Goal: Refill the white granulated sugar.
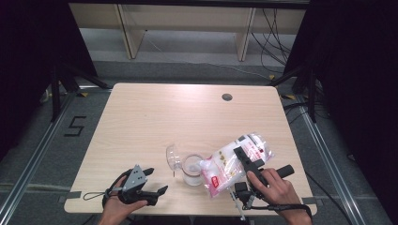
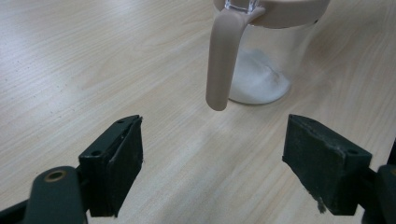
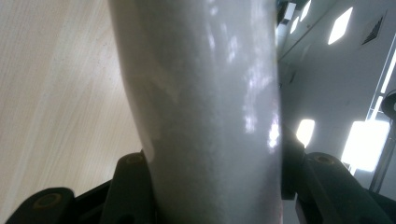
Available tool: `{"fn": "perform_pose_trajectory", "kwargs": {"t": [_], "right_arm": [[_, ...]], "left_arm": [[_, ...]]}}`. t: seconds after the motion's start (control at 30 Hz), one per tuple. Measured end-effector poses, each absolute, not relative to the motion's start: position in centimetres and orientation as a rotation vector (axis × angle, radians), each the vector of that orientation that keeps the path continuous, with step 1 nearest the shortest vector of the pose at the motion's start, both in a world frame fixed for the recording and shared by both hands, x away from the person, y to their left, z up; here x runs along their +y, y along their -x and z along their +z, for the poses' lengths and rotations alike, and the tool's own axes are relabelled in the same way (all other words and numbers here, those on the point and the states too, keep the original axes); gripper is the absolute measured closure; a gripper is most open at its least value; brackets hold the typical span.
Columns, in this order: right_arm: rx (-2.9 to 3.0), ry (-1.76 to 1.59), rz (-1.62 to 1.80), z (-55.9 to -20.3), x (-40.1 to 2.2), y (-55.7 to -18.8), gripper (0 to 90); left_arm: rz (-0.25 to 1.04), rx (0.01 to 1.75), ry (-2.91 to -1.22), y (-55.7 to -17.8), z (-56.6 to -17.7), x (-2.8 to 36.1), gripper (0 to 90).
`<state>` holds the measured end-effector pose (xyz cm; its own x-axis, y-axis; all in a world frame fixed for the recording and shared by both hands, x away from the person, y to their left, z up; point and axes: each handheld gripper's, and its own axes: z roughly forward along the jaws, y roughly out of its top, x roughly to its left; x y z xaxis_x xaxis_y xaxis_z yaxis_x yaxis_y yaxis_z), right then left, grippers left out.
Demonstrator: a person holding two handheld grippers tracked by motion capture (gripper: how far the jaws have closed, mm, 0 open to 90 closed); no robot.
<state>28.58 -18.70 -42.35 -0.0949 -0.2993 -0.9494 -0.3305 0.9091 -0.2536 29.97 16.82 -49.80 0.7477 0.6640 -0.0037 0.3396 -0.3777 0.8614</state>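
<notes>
Bag: the right gripper (image 1: 244, 161) squeezes the plastic bag (image 1: 234, 161) of white powder, near right, tipped at the jar (image 1: 192, 169).
Left gripper (image 1: 157, 180): wide, holding nothing.
Tip: pour slowly, spout over jar.

The table (image 1: 155, 117) is showing a pale wood-grain top, smooth and matt, with fine lengthwise grain lines. The jar (image 2: 266, 60) is presenting clear, glossy walls that look like glass or hard plastic; its rim and hanging strap (image 2: 222, 60) are appearing as smooth, matt beige plastic. White granular powder is lying inside it. The bag (image 1: 234, 161) is showing thin, glossy, translucent plastic film with printed red panels, and it is catching bright reflections in the right gripper view. The pads (image 2: 123, 163) of the left gripper (image 2: 212, 165) are looking like matt black rubber, worn rough at the edges.
</notes>
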Motion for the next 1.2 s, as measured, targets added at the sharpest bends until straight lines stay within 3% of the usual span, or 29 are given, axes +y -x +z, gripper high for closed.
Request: {"fn": "perform_pose_trajectory", "kwargs": {"t": [0.3, 0.43, 0.57, 1.2], "right_arm": [[1.661, 0.575, 0.007, -41.4, -18.5, -28.7, 55.3], [1.729, 0.350, 0.037, -42.5, -19.1, -27.9, 55.4], [1.660, 0.505, 0.034, -41.8, -18.6, -28.4, 55.5], [1.673, 0.515, 0.026, -42.1, -18.5, -28.5, 56.0]], "left_arm": [[0.427, 0.766, -1.982, -30.0, -49.8, 16.8, 19.6], [0.429, 0.766, -1.985, -30.0, -49.8, 16.8, 19.6], [0.434, 0.769, -1.987, -30.0, -49.8, 16.8, 19.6], [0.434, 0.767, -1.987, -29.9, -49.7, 16.9, 19.6]]}}
